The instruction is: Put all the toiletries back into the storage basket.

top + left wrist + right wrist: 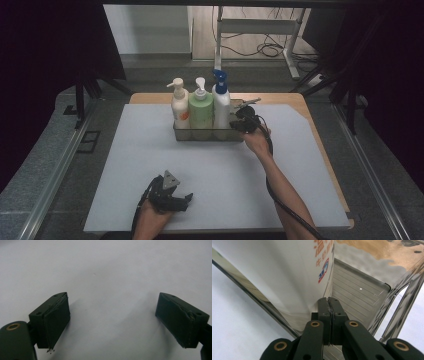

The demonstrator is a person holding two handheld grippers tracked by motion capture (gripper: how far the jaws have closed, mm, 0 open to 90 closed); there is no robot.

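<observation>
Three pump bottles stand upright in a clear basket (207, 135) at the back middle of the mat: a white one with an orange label (180, 107), a green one (200, 110) and a white one with a blue pump (221, 102). My right gripper (235, 125) is at the basket's right end with its jaws pressed together. In the right gripper view the shut gripper (329, 300) reaches over the basket's ribbed floor (354, 290), right beside the white bottle (274, 277). My left gripper (186, 199) lies near the front edge, open (112, 315), nothing between its jaws.
A pale grey mat (150, 165) covers most of the wooden table (300, 100). Metal rails (55, 175) run along both sides. A white stand and cables (270, 47) sit on the floor behind the table.
</observation>
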